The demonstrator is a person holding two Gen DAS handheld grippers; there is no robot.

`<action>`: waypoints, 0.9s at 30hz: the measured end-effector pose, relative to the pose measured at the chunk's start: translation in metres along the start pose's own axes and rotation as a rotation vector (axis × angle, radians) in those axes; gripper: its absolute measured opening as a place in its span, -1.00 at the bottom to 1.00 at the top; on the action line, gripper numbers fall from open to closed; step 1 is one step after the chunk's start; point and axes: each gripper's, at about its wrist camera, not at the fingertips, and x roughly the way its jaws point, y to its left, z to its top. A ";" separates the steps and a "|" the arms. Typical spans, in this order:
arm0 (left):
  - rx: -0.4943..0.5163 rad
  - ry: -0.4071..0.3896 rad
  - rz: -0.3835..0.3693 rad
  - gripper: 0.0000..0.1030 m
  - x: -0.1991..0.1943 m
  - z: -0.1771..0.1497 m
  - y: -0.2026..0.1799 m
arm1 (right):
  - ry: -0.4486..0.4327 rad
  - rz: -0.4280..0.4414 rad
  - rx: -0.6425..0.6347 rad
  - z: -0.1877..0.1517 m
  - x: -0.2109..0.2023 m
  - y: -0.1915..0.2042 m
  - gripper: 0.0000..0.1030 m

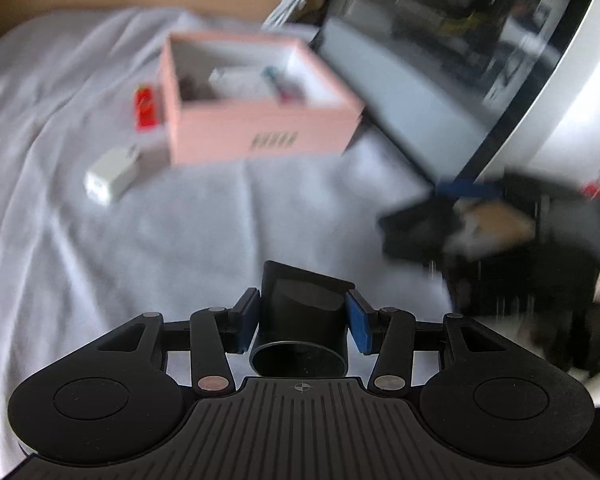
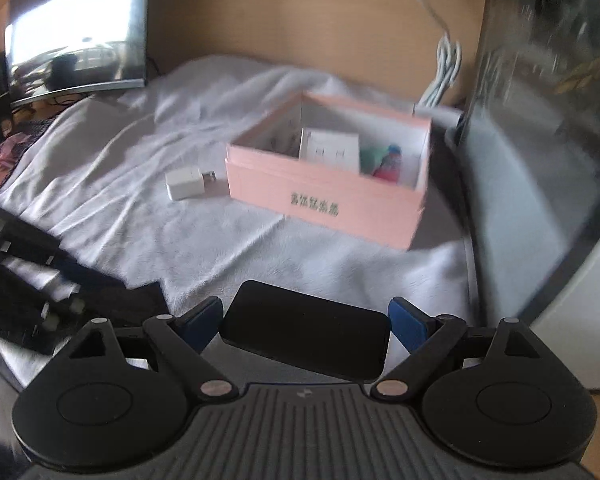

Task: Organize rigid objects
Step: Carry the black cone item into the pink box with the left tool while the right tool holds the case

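My left gripper (image 1: pixel 302 318) is shut on a black tube-shaped part (image 1: pixel 300 320), held above the white cloth. My right gripper (image 2: pixel 306 330) is shut on a flat black rectangular object (image 2: pixel 306 338). An open pink box (image 1: pixel 256 128) stands ahead on the cloth; it also shows in the right wrist view (image 2: pixel 324 200) and holds a white card, a red item and other small things. A white charger plug (image 1: pixel 110 176) lies left of the box, also in the right wrist view (image 2: pixel 186 184). A small red object (image 1: pixel 146 110) lies beside the box's left wall.
A white cloth (image 1: pixel 100 260) covers the surface. A large dark monitor (image 1: pixel 440 60) leans at the right behind the box. A white cable (image 2: pixel 444 64) hangs near it. A second screen (image 2: pixel 76 32) stands at the far left. Dark clutter (image 2: pixel 28 280) lies at the left.
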 end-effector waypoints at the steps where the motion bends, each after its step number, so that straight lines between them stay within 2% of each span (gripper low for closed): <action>1: 0.015 -0.029 -0.005 0.00 -0.003 0.012 -0.004 | -0.013 0.001 -0.014 -0.001 -0.008 -0.001 0.74; 4: 0.073 -0.137 0.048 0.00 -0.007 0.057 -0.016 | -0.059 -0.001 -0.025 -0.006 -0.029 -0.005 0.74; 8: 0.064 -0.257 0.095 0.00 0.003 0.125 -0.022 | -0.100 0.003 -0.007 -0.018 -0.043 -0.012 0.74; 10: 0.052 -0.287 0.095 0.00 0.013 0.154 -0.020 | -0.104 -0.019 -0.022 -0.024 -0.046 -0.014 0.74; 12: 0.032 -0.283 0.091 0.00 0.031 0.181 -0.015 | -0.116 -0.044 -0.027 -0.030 -0.053 -0.021 0.74; 14: -0.008 -0.278 0.101 -0.05 0.049 0.195 -0.010 | -0.112 -0.055 0.003 -0.038 -0.057 -0.032 0.74; 16: -0.047 -0.284 0.106 -0.05 0.061 0.198 -0.008 | -0.087 -0.056 0.046 -0.045 -0.055 -0.043 0.74; 20: -0.108 -0.294 0.138 -0.05 0.064 0.179 0.001 | -0.071 -0.033 0.070 -0.062 -0.055 -0.050 0.74; 24: -0.135 -0.236 0.157 -0.05 0.050 0.134 0.013 | -0.074 0.004 0.061 -0.060 -0.048 -0.048 0.74; 27: -0.131 -0.176 0.173 -0.05 0.038 0.090 0.020 | -0.095 0.044 0.033 -0.046 -0.040 -0.040 0.74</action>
